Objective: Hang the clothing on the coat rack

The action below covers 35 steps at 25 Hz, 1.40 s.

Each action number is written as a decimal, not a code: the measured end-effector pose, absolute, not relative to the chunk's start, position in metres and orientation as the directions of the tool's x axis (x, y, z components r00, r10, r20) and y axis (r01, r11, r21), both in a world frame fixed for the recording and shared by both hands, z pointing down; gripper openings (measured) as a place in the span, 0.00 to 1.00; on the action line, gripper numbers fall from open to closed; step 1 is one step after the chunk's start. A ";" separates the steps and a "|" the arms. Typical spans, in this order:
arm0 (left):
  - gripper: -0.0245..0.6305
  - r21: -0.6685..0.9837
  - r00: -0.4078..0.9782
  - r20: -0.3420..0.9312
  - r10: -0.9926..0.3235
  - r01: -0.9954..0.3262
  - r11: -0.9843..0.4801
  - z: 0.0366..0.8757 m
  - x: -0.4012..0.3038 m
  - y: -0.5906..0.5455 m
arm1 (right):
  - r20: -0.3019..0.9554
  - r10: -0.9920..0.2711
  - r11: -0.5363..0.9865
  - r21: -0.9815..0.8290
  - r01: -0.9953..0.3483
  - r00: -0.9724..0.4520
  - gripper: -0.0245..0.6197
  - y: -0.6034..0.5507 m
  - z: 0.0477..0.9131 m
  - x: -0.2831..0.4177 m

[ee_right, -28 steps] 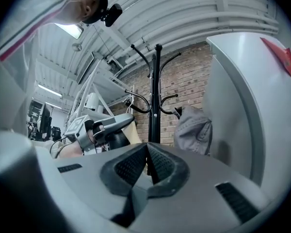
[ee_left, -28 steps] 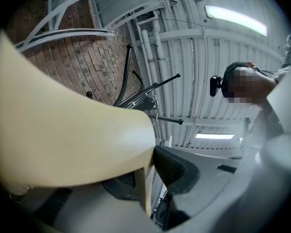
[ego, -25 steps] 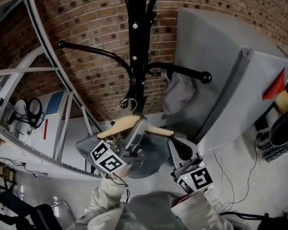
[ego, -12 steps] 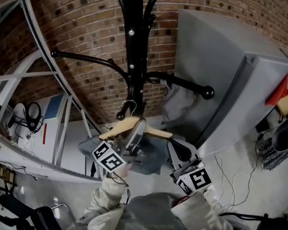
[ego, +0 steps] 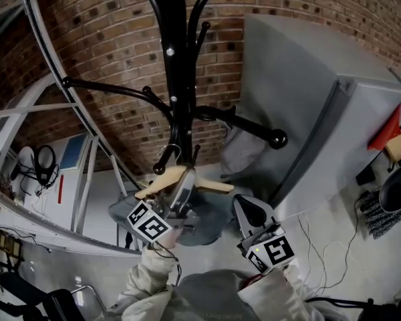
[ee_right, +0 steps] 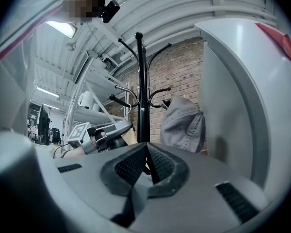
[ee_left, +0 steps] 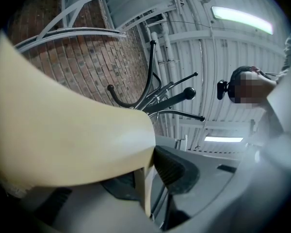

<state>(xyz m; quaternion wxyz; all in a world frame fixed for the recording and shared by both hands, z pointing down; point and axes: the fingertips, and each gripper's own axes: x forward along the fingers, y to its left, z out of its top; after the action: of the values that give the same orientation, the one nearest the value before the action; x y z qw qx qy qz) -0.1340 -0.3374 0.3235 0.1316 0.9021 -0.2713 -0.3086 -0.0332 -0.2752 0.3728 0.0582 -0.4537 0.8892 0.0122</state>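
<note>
A black coat rack (ego: 176, 79) stands before a brick wall. My left gripper (ego: 186, 181) is shut on a pale wooden hanger (ego: 162, 181), and dark grey clothing (ego: 210, 218) droops below it. The hanger's metal hook (ego: 176, 154) sits close by a short lower rack hook (ego: 162, 162); whether it rests on it I cannot tell. In the left gripper view the hanger (ee_left: 63, 144) fills the left side against a ribbed pad (ee_left: 172, 169). My right gripper (ego: 248, 209) is shut and empty, right of the hanger; in its own view its jaws (ee_right: 146, 147) meet, facing the rack (ee_right: 141, 91).
A grey cap (ego: 239, 146) hangs on the rack's right arm (ego: 257, 129), also visible as the cap (ee_right: 184, 123). A tall grey cabinet (ego: 307, 99) stands at the right. A white metal frame (ego: 47, 79) and headphones (ego: 43, 159) are at the left. Cables (ego: 321, 239) lie on the floor.
The left gripper has carried the hanger a little lower and closer to the rack pole. The right gripper has drifted slightly along with it, still shut.
</note>
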 end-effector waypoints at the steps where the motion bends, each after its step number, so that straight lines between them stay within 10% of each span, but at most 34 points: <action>1: 0.17 0.402 0.660 -0.489 -0.571 -0.410 -0.819 0.323 -0.134 -0.337 | -0.113 -0.805 0.589 -0.032 -0.807 -0.583 0.08 -0.275 0.373 -0.032; 20: 0.21 0.463 0.533 -0.529 -0.660 -0.471 -0.751 0.337 -0.136 -0.332 | -0.075 -0.760 0.650 -0.091 -0.754 -0.646 0.08 -0.247 0.401 -0.003; 35: 0.19 0.419 0.606 -0.333 -0.723 -0.592 -0.689 0.399 -0.151 -0.245 | -0.044 -0.788 0.614 -0.140 -0.777 -0.614 0.08 -0.179 0.419 -0.030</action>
<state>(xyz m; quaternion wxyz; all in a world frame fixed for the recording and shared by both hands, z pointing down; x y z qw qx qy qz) -0.1507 -0.2454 0.3994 0.1342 0.8859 -0.3710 -0.2440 -0.0303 -0.1788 0.4187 0.0505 -0.4362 0.8969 -0.0534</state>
